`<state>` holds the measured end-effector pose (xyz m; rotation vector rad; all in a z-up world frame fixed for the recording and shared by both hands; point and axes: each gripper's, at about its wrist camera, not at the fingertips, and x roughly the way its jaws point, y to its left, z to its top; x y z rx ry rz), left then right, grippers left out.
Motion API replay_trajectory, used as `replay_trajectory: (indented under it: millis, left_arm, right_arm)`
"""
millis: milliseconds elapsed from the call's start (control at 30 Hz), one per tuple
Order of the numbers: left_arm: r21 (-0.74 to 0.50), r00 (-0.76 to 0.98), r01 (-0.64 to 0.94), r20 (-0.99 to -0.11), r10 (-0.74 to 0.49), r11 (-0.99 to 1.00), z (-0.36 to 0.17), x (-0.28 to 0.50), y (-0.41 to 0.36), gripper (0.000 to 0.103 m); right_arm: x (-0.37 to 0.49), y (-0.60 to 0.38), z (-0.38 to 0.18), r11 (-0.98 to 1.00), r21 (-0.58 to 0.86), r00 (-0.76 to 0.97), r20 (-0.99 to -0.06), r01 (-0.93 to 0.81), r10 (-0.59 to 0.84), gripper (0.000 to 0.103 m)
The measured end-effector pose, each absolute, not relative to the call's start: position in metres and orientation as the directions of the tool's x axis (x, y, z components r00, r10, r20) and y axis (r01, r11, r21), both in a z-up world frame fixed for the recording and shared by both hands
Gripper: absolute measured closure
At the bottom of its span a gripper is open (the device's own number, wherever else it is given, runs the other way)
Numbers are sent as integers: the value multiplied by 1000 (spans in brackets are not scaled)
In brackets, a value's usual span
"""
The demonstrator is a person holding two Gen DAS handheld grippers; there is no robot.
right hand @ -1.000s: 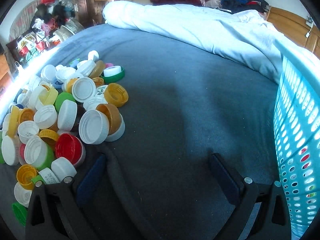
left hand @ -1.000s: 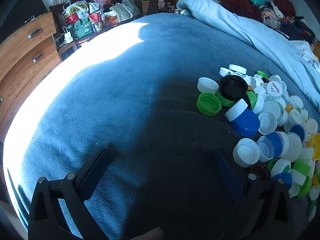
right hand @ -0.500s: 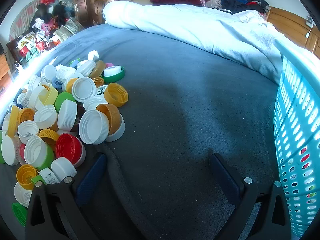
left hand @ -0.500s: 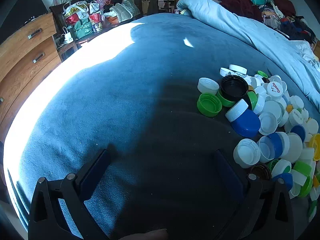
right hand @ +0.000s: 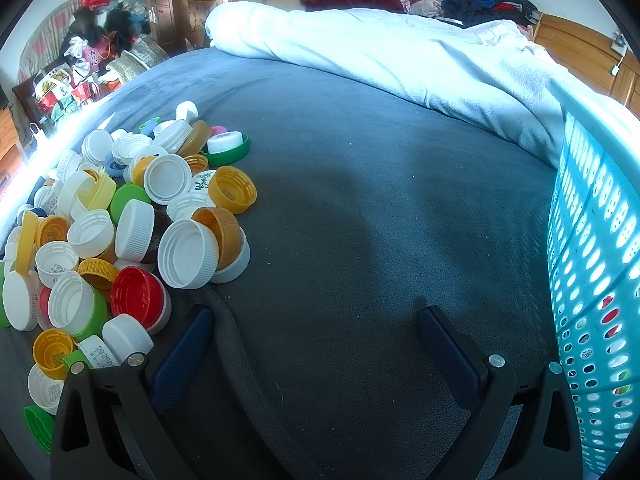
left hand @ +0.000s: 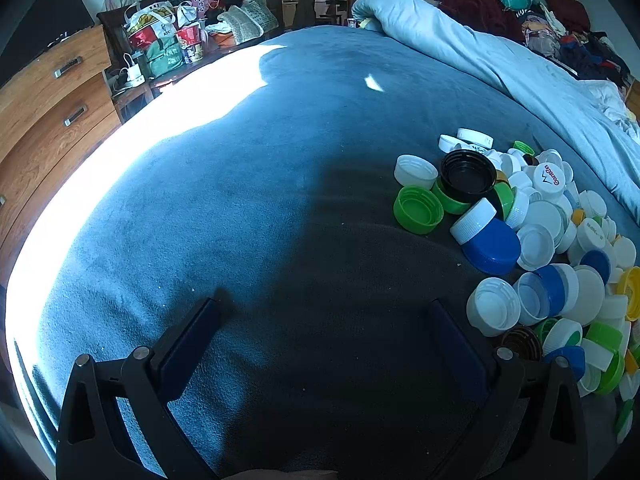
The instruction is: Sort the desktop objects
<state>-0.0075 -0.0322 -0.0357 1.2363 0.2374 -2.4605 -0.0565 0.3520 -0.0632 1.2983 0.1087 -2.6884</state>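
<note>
A heap of plastic bottle caps (left hand: 532,236) in white, green, blue, black and yellow lies on a blue-grey blanket (left hand: 248,216), to the right in the left wrist view. My left gripper (left hand: 324,320) is open over bare blanket, left of the heap, holding nothing. In the right wrist view the same pile of caps (right hand: 120,232) sits to the left, with a red cap (right hand: 136,296) and a large white cap (right hand: 186,254) nearest. My right gripper (right hand: 316,328) is open and empty; its left finger (right hand: 180,356) stands close beside the red cap.
A light blue perforated laundry basket (right hand: 592,264) stands at the right edge of the right wrist view. A rolled pale blue duvet (right hand: 400,56) lies across the far side. A wooden drawer unit (left hand: 44,112) and cluttered bags (left hand: 168,44) line the left side.
Nothing has visibly moved; both grippers stay open in the same place. Only the sunlight patch on the blanket has shifted slightly.
</note>
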Motion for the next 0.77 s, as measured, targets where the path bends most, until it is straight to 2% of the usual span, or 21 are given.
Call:
replay_trajectory:
  millis: [767]
  left_arm:
    - [14,-554,391,-795,-248,-920,-37,-11,-29,1]
  right_arm:
    - [-57,352,-63,-986,2,-613,-783,170,-107,0]
